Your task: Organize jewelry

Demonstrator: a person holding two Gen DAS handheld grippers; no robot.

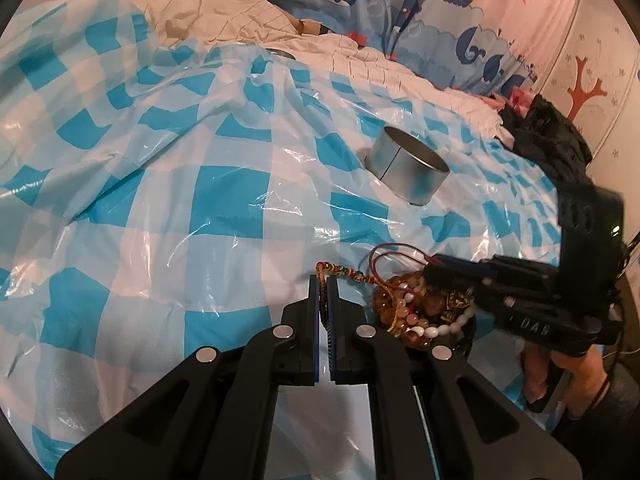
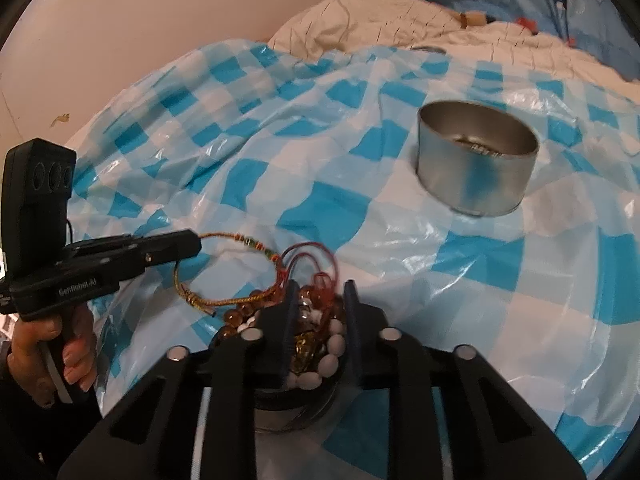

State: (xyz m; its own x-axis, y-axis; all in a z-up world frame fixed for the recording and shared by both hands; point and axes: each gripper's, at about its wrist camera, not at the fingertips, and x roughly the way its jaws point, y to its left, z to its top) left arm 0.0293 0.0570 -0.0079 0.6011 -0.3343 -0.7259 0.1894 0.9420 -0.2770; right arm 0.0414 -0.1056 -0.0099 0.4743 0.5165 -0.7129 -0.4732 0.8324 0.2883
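jewelry: a tangled heap of amber beads, white beads and red cord (image 2: pixel 316 332) piled in a small dark dish (image 2: pixel 294 404), near the front edge of the blue-and-white checked plastic sheet (image 2: pixel 360 208) that covers the bed.
braided bracelet: a gold and many-coloured cord loop (image 2: pixel 224 264); one side is pinched in the left claw (image 2: pixel 198 245), the other end trails into the heap, so it looks part-way drawn out of the tangle.
left claw: closed flat, pads together (image 1: pixel 325 282), with the bracelet cord nipped at the very tip; held off to the left of the dish, probably to keep that strand taut and clear of the rest.
right claw: (image 2: pixel 316 300) narrowed over the top of the heap, fingers either side of the red cord and amber beads; whether the pads truly bite on anything i cannot tell, as the pile hides the contact.
why both: one claw parts a strand while the other steadies or picks, i judge.
dish: overfull, beads mounded above its rim.
metal tin: round, open, upright (image 2: pixel 476 160), well apart toward the far right of the sheet; something small and glinting lies on its bottom, too dim to name.
likely use: the tin seems the place for sorted pieces.
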